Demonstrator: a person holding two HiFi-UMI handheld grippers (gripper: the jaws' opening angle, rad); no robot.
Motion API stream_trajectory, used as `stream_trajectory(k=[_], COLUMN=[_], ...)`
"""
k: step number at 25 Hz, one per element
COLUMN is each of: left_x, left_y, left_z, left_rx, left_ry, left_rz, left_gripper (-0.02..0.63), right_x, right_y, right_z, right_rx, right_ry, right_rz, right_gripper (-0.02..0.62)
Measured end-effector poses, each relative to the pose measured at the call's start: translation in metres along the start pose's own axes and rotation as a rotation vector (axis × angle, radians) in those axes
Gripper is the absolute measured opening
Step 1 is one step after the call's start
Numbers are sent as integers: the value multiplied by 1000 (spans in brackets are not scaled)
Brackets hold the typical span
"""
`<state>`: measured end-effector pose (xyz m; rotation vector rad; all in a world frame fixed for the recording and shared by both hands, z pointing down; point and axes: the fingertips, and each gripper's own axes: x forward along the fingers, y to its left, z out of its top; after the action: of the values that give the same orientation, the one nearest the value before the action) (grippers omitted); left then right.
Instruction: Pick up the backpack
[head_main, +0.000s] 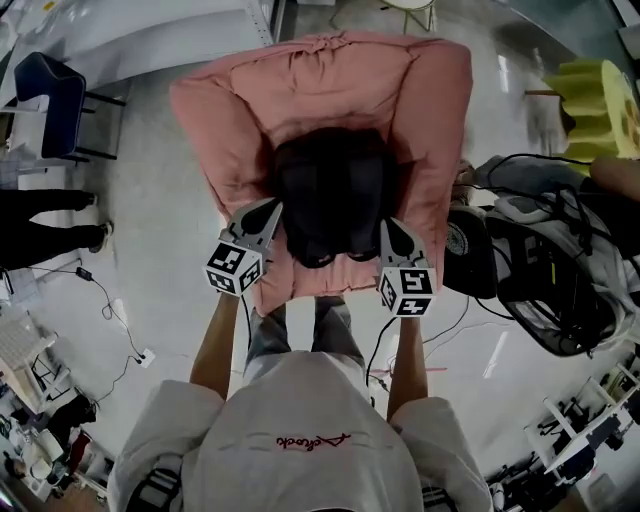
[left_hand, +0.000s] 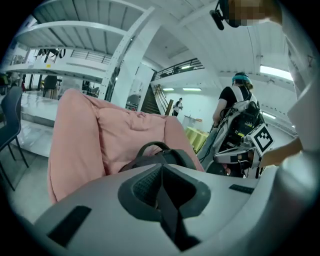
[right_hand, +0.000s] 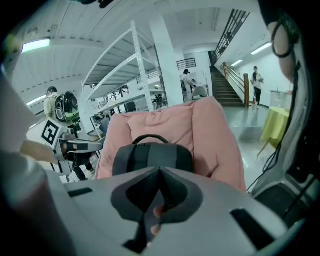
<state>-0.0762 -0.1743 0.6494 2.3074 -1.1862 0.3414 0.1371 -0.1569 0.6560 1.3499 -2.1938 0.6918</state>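
Black fabric backpack (head_main: 330, 190) on puffy pink armchair (head_main: 225, 110).
Left gripper (head_main: 270, 207), right gripper (head_main: 391, 226): jaws pressed together, maybe empty. Open, grab 12 o'clock loop handle (right_hand: 148, 137).

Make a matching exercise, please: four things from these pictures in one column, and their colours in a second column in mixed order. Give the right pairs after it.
Things:
1. backpack
2. armchair
3. side chair
4. the person's shirt

Colours:
A. white
B. black
C. dark blue
D. pink

Pairs: 1-B, 2-D, 3-C, 4-A
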Motion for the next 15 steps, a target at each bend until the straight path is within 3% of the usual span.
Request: stream_trajectory(k=[8,12,13,15], left_x=[-15,-21,-11,28], left_y=[15,21,20,12], left_z=[-70,-89,-83,-66], left_rx=[-50,-59,-63,-73], left_ry=[18,4,-3,-12], left_rz=[24,-15,-35,-85], left_gripper=[14,15,16,83], right_x=[13,19,24,37], right_y=[10,23,16,-15], right_z=[-58,-65,-58,-38], right_rx=[-10,-27,-25,-11], right_ry=[40,5,-8,-29], right_rz=[49,121,150,213], right_gripper=[18,21,34,112])
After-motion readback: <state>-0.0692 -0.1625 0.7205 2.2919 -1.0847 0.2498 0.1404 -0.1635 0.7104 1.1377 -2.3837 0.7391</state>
